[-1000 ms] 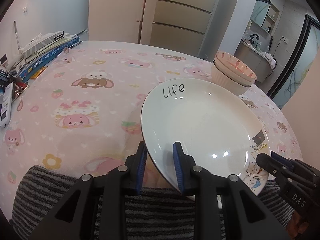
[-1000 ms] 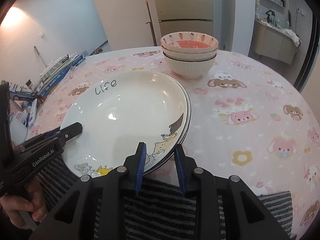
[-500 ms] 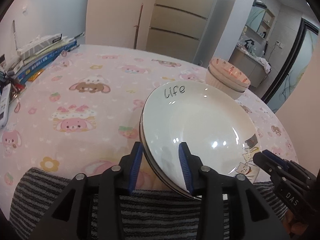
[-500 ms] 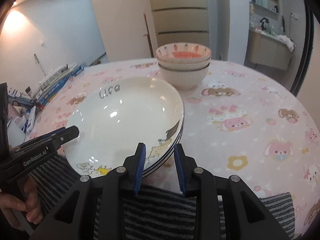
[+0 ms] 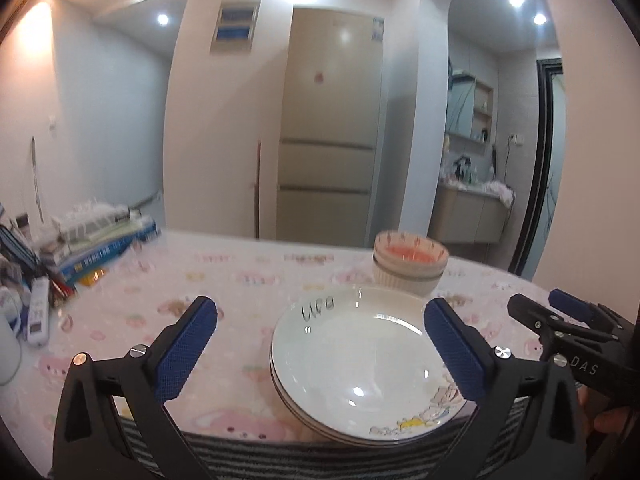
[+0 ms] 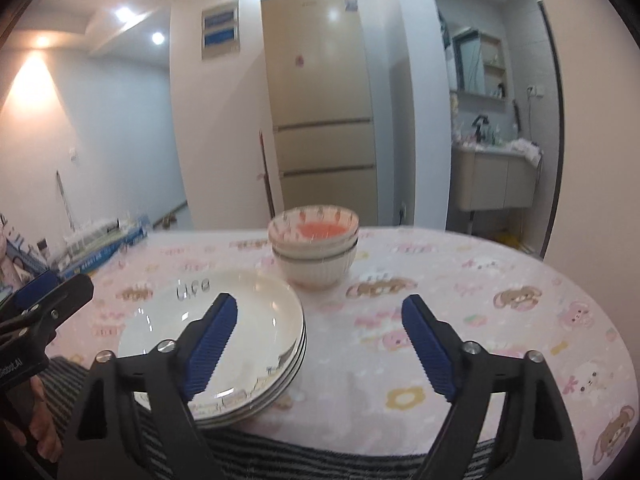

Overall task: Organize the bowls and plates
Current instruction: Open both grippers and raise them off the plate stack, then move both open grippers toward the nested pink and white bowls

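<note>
Change: left gripper (image 5: 320,344) and right gripper (image 6: 320,344) — clamped on plates (image 5: 360,368) a second ago — now wide open, empty.
Plates: stacked on table (image 6: 460,288), beside bowls (image 6: 314,248).
Meaning: stacking looks done — hands withdrawing.

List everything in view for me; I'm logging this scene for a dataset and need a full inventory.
plates: a stack, exact count unclear, white with cartoon print and black lettering, near edge of the table
bowls: a stack, about three, cream with an orange-pink inside on top, just behind the plates
tablecloth: one, pink with cartoon animals, covering the table
books and boxes: a pile, blue and white, far left of the table
remote: one, white, left edge of the table
fridge: one, beige, against the back wall
left gripper: one, black with blue pads, open, above the plates
right gripper: one, black with blue pads, open, at the plates' right edge
</note>
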A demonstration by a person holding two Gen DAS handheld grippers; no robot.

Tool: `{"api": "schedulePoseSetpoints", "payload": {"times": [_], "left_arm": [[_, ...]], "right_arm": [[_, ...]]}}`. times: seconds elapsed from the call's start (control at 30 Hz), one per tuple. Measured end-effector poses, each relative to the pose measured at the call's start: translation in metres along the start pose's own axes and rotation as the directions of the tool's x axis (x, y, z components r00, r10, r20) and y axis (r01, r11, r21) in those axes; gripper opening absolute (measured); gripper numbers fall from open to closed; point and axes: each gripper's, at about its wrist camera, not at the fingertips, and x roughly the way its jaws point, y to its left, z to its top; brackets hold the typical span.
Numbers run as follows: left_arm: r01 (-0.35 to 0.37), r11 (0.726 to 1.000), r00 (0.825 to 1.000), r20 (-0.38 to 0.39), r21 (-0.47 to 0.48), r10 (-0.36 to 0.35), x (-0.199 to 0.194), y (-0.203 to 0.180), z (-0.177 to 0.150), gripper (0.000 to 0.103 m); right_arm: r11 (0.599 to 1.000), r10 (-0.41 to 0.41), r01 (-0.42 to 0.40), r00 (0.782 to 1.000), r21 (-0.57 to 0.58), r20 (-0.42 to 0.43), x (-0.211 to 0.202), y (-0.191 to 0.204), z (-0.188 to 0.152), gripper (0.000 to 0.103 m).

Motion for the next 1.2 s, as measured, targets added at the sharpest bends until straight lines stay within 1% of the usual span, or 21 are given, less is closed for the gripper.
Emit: {"api": "schedulePoseSetpoints", "payload": {"times": [0.03,0.1,0.17,0.3,0.4,0.53,0.67,0.77,0.83,0.9,0.97,1.0,1.03,1.07,1.1,1.13,1.2], "left_arm": [[0.000,1.000,1.000,0.026,0.009,-0.001,-0.003,-0.002,0.001,0.103],[0.001,1.000,0.998,0.057,0.021,-0.002,-0.009,-0.003,0.002,0.103],[-0.002,1.000,0.997,0.074,0.023,0.000,-0.011,-0.002,0.002,0.103],[-0.001,1.000,0.992,0.124,0.015,-0.001,-0.020,0.001,0.003,0.103],[-0.017,0.999,0.987,0.162,0.028,0.012,-0.025,-0.001,0.005,0.103],[-0.017,0.998,0.983,0.185,0.059,0.005,-0.036,-0.006,0.011,0.103],[-0.043,0.994,0.965,0.261,0.102,0.015,-0.053,-0.013,0.024,0.103],[-0.038,0.991,0.956,0.292,0.127,-0.001,-0.058,-0.018,0.037,0.103],[-0.052,0.988,0.948,0.318,0.146,0.003,-0.061,-0.022,0.047,0.103],[-0.038,0.986,0.941,0.337,0.162,-0.019,-0.063,-0.025,0.058,0.103],[0.004,0.987,0.936,0.347,0.163,-0.061,-0.063,-0.027,0.073,0.103],[0.007,0.987,0.935,0.350,0.161,-0.063,-0.062,-0.027,0.079,0.103],[-0.008,0.988,0.935,0.351,0.156,-0.048,-0.061,-0.029,0.085,0.103],[-0.026,0.988,0.938,0.346,0.153,-0.030,-0.057,-0.030,0.093,0.103],[-0.028,0.987,0.942,0.334,0.160,-0.028,-0.053,-0.031,0.099,0.103],[-0.024,0.986,0.947,0.319,0.167,-0.031,-0.048,-0.032,0.107,0.103],[-0.010,0.986,0.958,0.283,0.164,-0.038,-0.039,-0.032,0.121,0.103]], "right_arm": [[1.000,0.006,-0.006,1.000,0.003,0.017,-0.002,-0.001,0.001,0.087],[1.000,0.017,-0.018,0.999,0.014,0.046,-0.008,-0.004,0.002,0.092],[0.999,0.035,-0.037,0.997,0.024,0.075,-0.013,-0.008,0.004,0.103],[0.998,0.050,-0.054,0.988,0.019,0.143,-0.025,-0.010,0.005,0.103],[1.000,0.030,-0.031,0.982,-0.001,0.184,-0.032,-0.007,0.007,0.103],[0.999,0.020,-0.009,0.970,-0.045,0.242,-0.046,-0.002,0.016,0.103],[0.998,0.027,-0.009,0.959,-0.066,0.281,-0.059,-0.001,0.034,0.103],[0.997,0.033,-0.012,0.952,-0.073,0.304,-0.067,0.001,0.049,0.103],[0.997,0.036,-0.012,0.950,-0.081,0.310,-0.068,0.002,0.062,0.103],[0.997,0.025,0.001,0.947,-0.083,0.320,-0.069,0.003,0.078,0.103],[0.998,0.025,-0.003,0.947,-0.070,0.322,-0.069,0.003,0.093,0.103],[0.998,0.030,-0.013,0.952,-0.057,0.306,-0.066,0.002,0.101,0.103],[0.999,0.035,-0.024,0.965,-0.047,0.261,-0.061,0.001,0.110,0.103],[0.999,0.029,-0.022,0.977,-0.038,0.212,-0.054,0.001,0.118,0.103],[0.999,0.026,-0.022,0.985,-0.027,0.173,-0.048,0.000,0.124,0.103],[0.999,0.034,-0.033,0.988,-0.015,0.148,-0.043,-0.002,0.132,0.103],[0.999,0.041,-0.042,0.990,0.003,0.136,-0.038,-0.006,0.144,0.103]]}}
